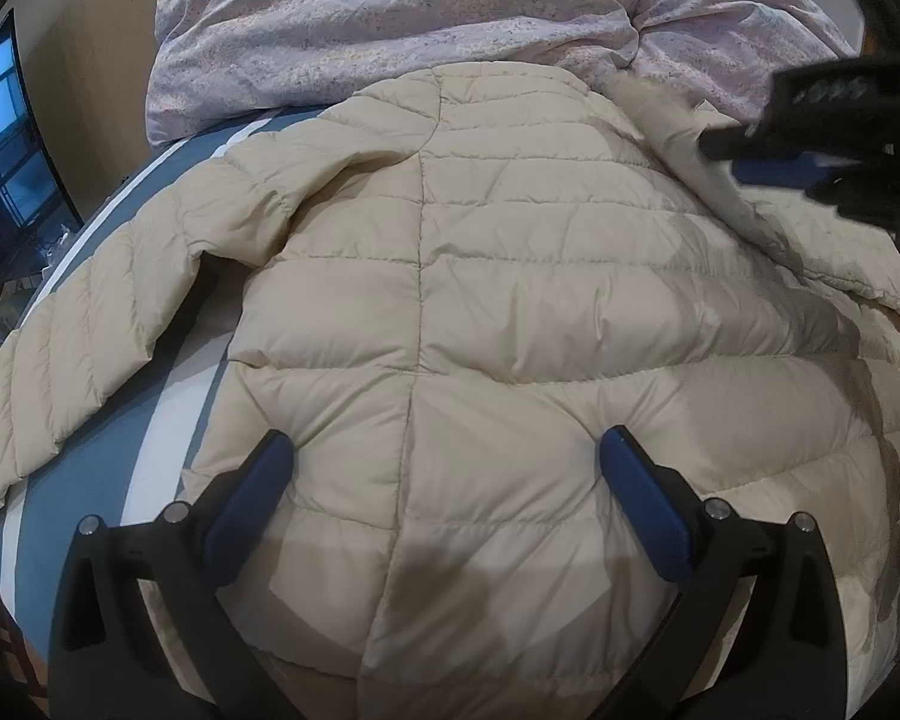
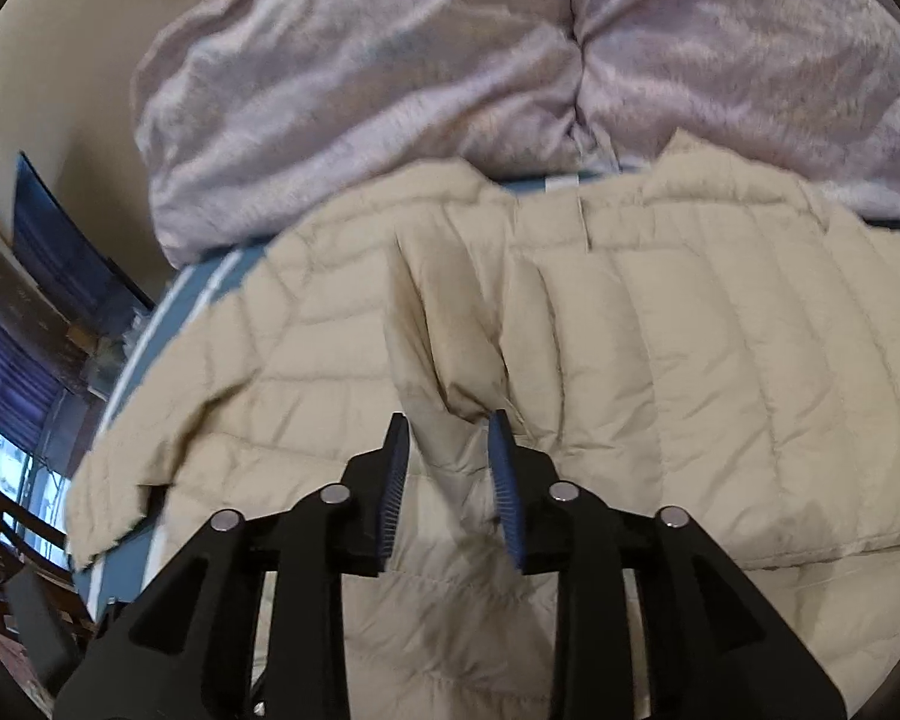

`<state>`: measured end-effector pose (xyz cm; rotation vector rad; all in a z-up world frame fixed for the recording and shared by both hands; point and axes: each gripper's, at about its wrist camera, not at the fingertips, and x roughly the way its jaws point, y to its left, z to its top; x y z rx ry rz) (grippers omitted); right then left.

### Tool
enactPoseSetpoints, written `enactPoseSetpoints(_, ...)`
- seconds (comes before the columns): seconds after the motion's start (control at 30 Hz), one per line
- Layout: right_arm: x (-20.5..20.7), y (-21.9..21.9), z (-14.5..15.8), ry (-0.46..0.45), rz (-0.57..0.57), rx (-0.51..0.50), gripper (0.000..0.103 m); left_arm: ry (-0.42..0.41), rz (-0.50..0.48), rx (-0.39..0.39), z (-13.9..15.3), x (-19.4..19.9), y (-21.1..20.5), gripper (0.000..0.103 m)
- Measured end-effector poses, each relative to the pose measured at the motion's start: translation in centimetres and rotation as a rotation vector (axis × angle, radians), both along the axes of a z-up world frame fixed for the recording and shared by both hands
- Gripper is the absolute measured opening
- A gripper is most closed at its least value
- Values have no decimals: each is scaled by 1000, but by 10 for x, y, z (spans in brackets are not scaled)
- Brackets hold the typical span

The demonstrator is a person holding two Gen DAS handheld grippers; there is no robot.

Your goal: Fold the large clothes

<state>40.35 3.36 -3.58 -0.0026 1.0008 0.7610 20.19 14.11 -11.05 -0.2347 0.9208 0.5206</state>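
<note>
The jacket (image 1: 450,300) lies spread on the bed (image 1: 108,276), under both grippers. It looks light, puffy and slippery, so pinch seams or edges. The right gripper (image 2: 448,420) pinches a raised fold between its jaws; the left gripper (image 1: 444,450) hovers, jaws spread wide. A quilt (image 1: 390,18) lies beyond.

My left wrist camera looks down from close above the cream jacket (image 1: 450,300), facing the lilac duvet (image 1: 390,18) at the far end. My right wrist camera sits lower and nearer (picture blurred), facing likewise. Both share jacket, duvet and striped sheet (image 1: 108,468).
</note>
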Motion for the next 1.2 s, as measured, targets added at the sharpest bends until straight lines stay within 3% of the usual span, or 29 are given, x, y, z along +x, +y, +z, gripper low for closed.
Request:
enactPoseSetpoints(0.03,2,-7,4,-12,-21,13,47,0,0,0,0,0,0,101)
enactPoseSetpoints(0.1,9,-24,8,-47,-85,20,53,0,0,0,0,0,0,101)
enactPoseSetpoints(0.33,31,-47,-26,-80,-252,-176,54,0,0,-1,0,0,0,101)
enactPoseSetpoints(0.53,27,-29,-46,-104,-247,-257,64,0,0,-1,0,0,0,101)
enactPoseSetpoints(0.73,19,-12,-58,-158,-236,-328,67,0,0,-1,0,0,0,101)
enactPoseSetpoints(1.2,20,-11,-63,-142,-236,-306,74,15,9,30,2,-2,-5,101)
